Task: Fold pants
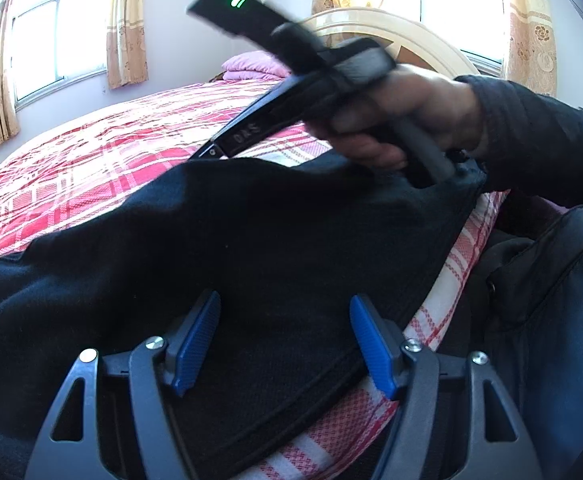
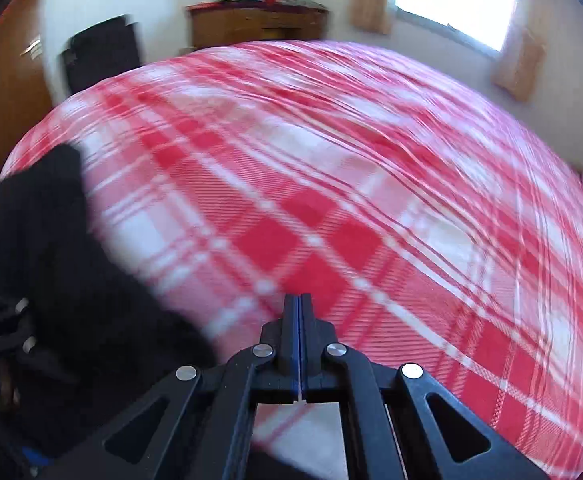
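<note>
2 tools are at work over a bed point(image 1: 71, 168) with a red and white checked cover, and the black pants point(image 1: 251, 232) lie along its near edge.

From the left wrist view, the left tool point(image 1: 283, 344) has its 2 blue pads spread wide, one on each side of a seamed edge of the pants (hem or waistband, I cannot tell which). The pads look apart from the cloth, so nothing is gripped. Beyond the dark fabric, the right tool point(image 1: 207, 154) is carried in the person's hand point(image 1: 403, 120) above the far right part of the garment, blurred, its tip pointing left over the cover.

From the right wrist view, the right tool point(image 2: 299, 308) has its pads pressed flat together with no cloth seen between them. It points out over bare checked cover, and the whole view is smeared, which suggests it is swinging. The pants point(image 2: 51, 248) sit at the left, with part of the left tool point(image 2: 7, 344) at the far left edge.

Judging from this, the work sits between folds: neither tool holds the pants, and a fresh grasp is being set up. Next, the left tool likely needs to close on the seamed edge between its pads, while the right one must open and come down on a matching edge farther along, so both can lift and carry it over evenly.
</note>
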`<state>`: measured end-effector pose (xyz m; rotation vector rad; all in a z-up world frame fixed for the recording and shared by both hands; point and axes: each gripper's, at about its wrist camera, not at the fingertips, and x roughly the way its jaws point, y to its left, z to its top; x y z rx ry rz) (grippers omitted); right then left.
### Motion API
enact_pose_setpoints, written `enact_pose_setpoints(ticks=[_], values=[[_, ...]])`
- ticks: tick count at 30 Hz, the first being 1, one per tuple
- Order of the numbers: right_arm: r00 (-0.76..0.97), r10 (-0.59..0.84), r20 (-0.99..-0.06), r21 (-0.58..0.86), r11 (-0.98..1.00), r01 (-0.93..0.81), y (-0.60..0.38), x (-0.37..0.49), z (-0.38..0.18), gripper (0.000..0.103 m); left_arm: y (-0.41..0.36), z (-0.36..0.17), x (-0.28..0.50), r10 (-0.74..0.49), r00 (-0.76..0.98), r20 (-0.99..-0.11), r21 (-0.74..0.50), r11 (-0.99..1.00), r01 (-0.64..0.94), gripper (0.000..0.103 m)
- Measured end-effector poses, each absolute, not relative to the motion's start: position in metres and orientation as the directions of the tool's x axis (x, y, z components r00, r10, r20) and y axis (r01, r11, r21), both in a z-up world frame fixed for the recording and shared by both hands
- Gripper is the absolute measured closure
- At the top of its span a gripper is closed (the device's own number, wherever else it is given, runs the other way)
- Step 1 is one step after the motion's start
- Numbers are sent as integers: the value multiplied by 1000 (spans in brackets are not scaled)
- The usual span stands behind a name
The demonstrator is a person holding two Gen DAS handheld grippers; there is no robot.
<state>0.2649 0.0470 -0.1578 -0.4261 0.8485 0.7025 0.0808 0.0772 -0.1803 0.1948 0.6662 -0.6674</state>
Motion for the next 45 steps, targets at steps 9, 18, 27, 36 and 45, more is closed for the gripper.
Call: enact_pose_setpoints(ticks=[9, 18, 27, 36, 45], values=[[205, 599, -774, 294, 627, -722, 21, 257, -128, 72, 62, -171, 70, -429, 597, -678, 69, 771, 633, 33], [-8, 674, -739, 571, 619, -540, 24, 267, -154, 71, 120, -170, 49, -484, 549, -681, -123, 815, 566, 33], [-62, 751, -658, 716, 598, -360, 26, 285, -176, 99, 183, -142, 68, -225, 725, -651, 8, 953, 303, 32], [121, 763, -635, 660, 617, -428, 14, 275, -132, 102, 208, -155, 69, -275, 726, -630, -94, 955, 281, 36], [220, 646, -731, 539, 744, -394, 16, 302, -160, 103, 209, -156, 64, -252, 732, -633, -26, 952, 306, 36]])
